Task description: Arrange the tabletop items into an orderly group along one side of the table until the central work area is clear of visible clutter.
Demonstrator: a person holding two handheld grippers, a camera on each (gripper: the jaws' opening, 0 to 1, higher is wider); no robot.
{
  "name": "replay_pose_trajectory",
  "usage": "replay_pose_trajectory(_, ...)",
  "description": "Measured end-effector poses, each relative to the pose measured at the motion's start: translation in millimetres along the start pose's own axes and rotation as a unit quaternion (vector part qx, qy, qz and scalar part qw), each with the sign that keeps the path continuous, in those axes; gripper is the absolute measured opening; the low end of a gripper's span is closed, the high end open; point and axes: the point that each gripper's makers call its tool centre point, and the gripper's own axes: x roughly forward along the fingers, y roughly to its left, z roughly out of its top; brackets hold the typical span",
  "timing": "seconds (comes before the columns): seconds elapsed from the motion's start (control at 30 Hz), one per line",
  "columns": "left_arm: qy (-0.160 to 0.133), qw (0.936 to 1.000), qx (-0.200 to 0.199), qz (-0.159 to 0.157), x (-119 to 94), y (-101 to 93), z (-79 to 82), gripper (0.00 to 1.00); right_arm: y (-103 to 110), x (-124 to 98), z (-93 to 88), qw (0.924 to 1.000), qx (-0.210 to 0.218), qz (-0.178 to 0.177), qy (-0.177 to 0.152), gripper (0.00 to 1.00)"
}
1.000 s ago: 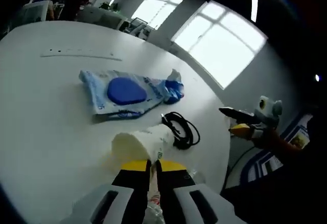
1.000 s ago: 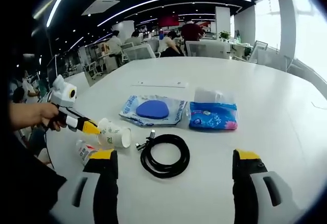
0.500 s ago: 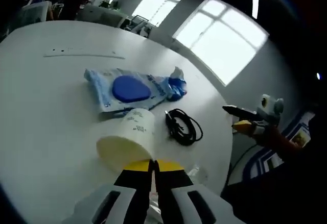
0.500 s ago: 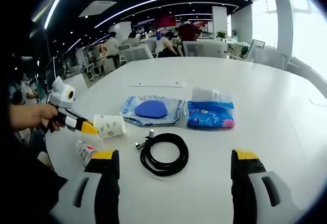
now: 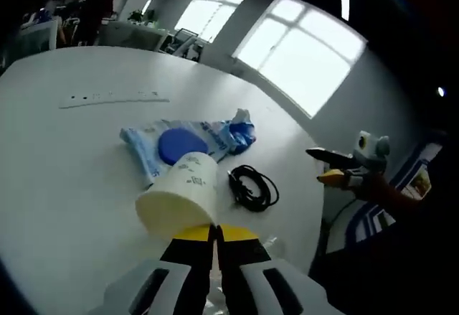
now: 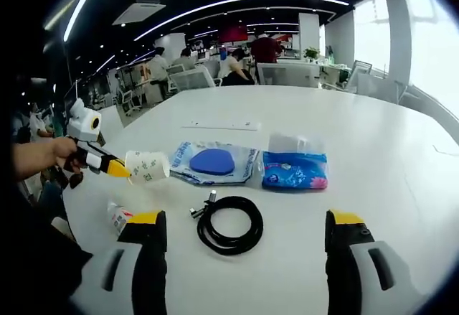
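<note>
My left gripper point(image 5: 206, 230) is shut on the rim of a white paper cup point(image 5: 179, 193) and holds it on its side above the table. From the right gripper view, that left gripper point(image 6: 107, 165) carries the cup point(image 6: 148, 166) at the left, clear of the tabletop. A blue pouch with a blue disc point(image 6: 211, 163) lies mid-table, with a blue tissue pack point(image 6: 295, 168) beside it. A coiled black cable point(image 6: 229, 225) lies just ahead of my right gripper point(image 6: 244, 220), which stands open with nothing between its jaws. The pouch point(image 5: 176, 146), tissue pack point(image 5: 240, 130) and cable point(image 5: 251, 186) lie beyond the cup.
A small bottle point(image 6: 118, 216) lies near the table's near left edge. A thin white strip point(image 6: 221, 125) lies farther back on the white round table point(image 6: 373, 143). Chairs, desks and people fill the office behind. My right gripper point(image 5: 338, 168) hovers off the table's edge in the left gripper view.
The left gripper has lifted the paper cup off the table and carried it up and away from the cable. The right gripper has stayed open and almost still.
</note>
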Motion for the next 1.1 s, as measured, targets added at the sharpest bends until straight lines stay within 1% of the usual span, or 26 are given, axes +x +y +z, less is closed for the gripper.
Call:
replay_pose_trajectory(0.1,0.019,0.9993,0.030,0.013,-6,11.4,4.5,0.00,-1,0,0.6,1.0000,0.001,-0.001,-0.002,0.88)
replay_pose_trajectory(0.13,0.031,0.9980,0.050,0.022,-10,16.4,6.5,0.00,-1,-1,0.3,1.0000,0.001,-0.001,-0.001,0.88)
replay_pose_trajectory(0.2,0.041,0.9967,0.064,0.028,-14,19.2,9.0,0.00,-2,-1,0.8,1.0000,0.000,-0.002,-0.002,0.88)
replay_pose_trajectory(0.27,0.056,0.9934,0.090,0.044,-20,26.5,15.4,0.00,-1,-2,1.3,1.0000,0.001,0.000,-0.003,0.88)
replay_pose_trajectory(0.4,0.070,0.9887,0.120,0.056,-25,33.2,25.7,0.00,0,-2,4.2,1.0000,0.001,0.001,-0.007,0.89)
replay_pose_trajectory(0.57,0.108,0.9786,0.162,0.066,-28,44.4,33.5,0.00,1,-2,6.8,1.0000,-0.001,0.003,-0.008,0.90)
replay_pose_trajectory(0.6,0.113,0.9777,0.164,0.066,-27,45.7,35.1,0.00,0,-2,6.8,1.0000,0.000,0.003,-0.008,0.90)
replay_pose_trajectory(0.7,0.142,0.9691,0.187,0.074,-30,54.7,39.1,0.00,-1,-2,6.2,1.0000,0.000,0.002,-0.008,0.90)
replay_pose_trajectory(0.73,0.155,0.9645,0.198,0.079,-31,59.5,40.9,0.00,-1,-2,5.2,1.0000,-0.002,0.001,-0.006,0.89)
replay_pose_trajectory(0.8,0.168,0.9590,0.213,0.083,-31,66.2,44.5,0.00,-1,-3,4.6,1.0000,-0.002,0.000,-0.005,0.89)
replay_pose_trajectory(0.83,0.179,0.9567,0.212,0.087,-32,71.0,45.4,0.00,-1,-3,4.8,1.0000,0.001,0.000,-0.007,0.89)
replay_pose_trajectory(0.87,0.183,0.9554,0.215,0.088,-33,72.5,46.2,0.00,0,-3,5.3,1.0000,0.003,0.000,-0.008,0.89)
replay_pose_trajectory(0.9,0.193,0.9510,0.225,0.087,-33,75.9,47.7,0.00,0,-3,6.5,0.9999,0.005,-0.001,-0.011,0.89)
replay_pose_trajectory(0.97,0.210,0.9462,0.230,0.088,-34,81.1,48.9,0.00,0,-3,7.4,0.9999,0.006,-0.004,-0.013,0.89)
replay_pose_trajectory(1.03,0.234,0.9369,0.243,0.094,-36,87.7,48.8,0.00,-1,-2,8.1,0.9998,0.011,-0.004,-0.015,0.89)
replay_pose_trajectory(1.1,0.255,0.9272,0.258,0.093,-38,91.5,48.4,0.00,0,-2,8.7,0.9998,0.013,-0.005,-0.017,0.89)
